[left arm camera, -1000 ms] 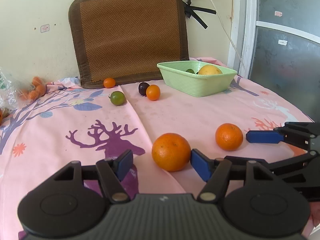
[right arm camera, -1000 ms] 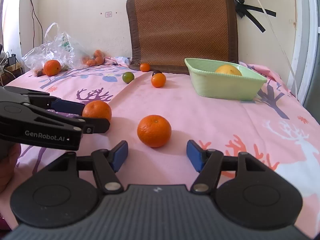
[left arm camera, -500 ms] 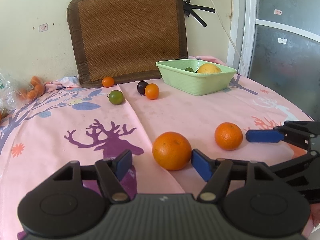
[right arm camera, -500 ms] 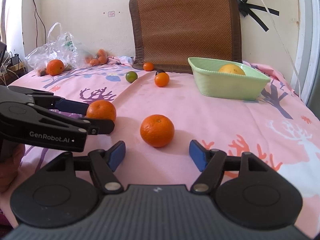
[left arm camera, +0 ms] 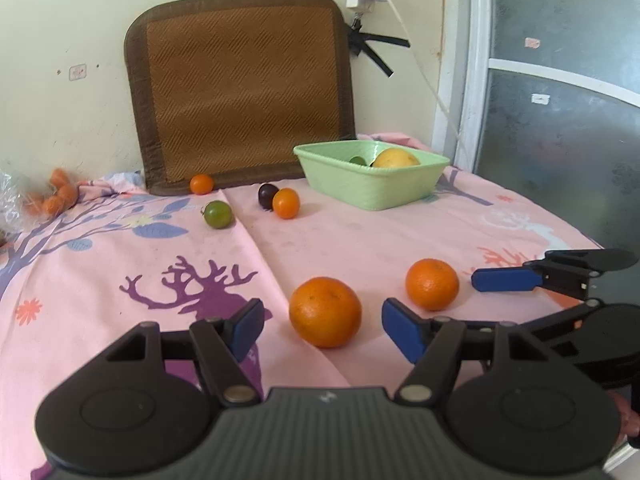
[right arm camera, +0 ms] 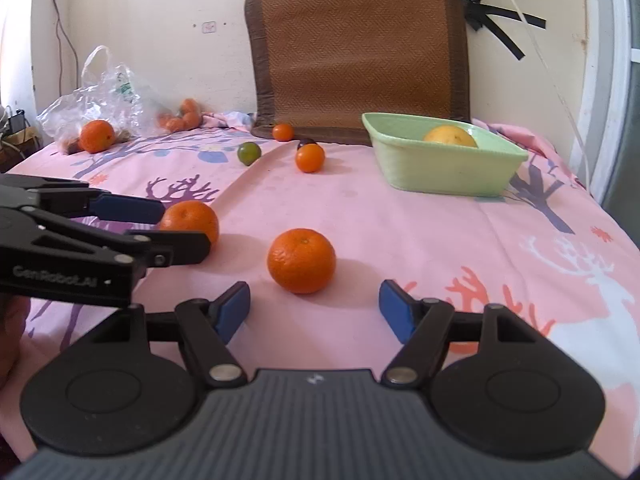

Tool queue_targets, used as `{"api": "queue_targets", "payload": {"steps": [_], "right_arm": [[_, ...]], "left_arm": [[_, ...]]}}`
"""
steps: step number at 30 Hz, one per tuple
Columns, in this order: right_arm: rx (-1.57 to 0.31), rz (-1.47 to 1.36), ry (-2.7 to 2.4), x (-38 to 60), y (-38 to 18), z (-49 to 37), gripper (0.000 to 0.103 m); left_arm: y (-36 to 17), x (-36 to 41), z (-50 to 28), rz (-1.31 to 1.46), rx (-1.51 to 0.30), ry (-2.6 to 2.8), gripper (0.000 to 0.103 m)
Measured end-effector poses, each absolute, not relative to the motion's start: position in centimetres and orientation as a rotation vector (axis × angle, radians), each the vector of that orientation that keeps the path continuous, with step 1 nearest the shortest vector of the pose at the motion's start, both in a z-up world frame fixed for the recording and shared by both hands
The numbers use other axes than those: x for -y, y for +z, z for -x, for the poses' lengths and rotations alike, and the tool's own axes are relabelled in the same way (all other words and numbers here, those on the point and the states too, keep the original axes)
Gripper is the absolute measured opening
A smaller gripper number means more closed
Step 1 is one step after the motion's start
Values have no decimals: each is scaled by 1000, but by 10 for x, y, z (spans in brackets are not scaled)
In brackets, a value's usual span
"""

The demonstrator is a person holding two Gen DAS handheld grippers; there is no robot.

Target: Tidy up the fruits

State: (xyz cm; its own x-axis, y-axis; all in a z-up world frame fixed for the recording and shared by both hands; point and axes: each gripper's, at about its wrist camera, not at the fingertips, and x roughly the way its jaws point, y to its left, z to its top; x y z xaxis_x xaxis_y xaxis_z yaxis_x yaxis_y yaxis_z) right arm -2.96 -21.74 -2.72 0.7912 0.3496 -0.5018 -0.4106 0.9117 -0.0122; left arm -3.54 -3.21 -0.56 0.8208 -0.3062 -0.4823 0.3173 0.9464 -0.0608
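1. 2 oranges lay on the pink cloth point(left arm camera: 360, 240), each lined up with 1 gripper, likely so both could be picked together.
2. Left gripper point(left arm camera: 323, 326) stood open, its pads either side of the big orange point(left arm camera: 325, 312) but not pressing it.
3. Right gripper point(right arm camera: 315, 306) was open too, and its jaws had just been widening; the second orange point(right arm camera: 301, 261) sat just ahead of the gap, untouched.
4. Green basket point(right arm camera: 444, 172) waited farther back by the mat point(left arm camera: 240, 88), already holding a yellow fruit point(right arm camera: 450, 137), so it was probably the destination.
5. Smaller fruits lay loose between mat and basket, still unsorted.
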Motion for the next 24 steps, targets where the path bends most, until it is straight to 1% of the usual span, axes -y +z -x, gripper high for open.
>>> {"api": "queue_targets", "payload": {"steps": [13,15,21,22,24], "right_arm": [[-513,124,401,217,-27,28,74],[-510,125,400,218,-27,29,73],[-457,120,378,219,-25,36,69],[-446,118,379,220,-25,37,65],[-436,121,382,220,-25,38,64]], "left_arm": [[-6,31,33,-8,-522,-321,67],[-6,29,31,2,-528,-311,69],[-4,26,36,25,-492,-303,69],[-4,29,36,15,-490,-299,69],[-4,34,37,-8,-482,-308,69]]}}
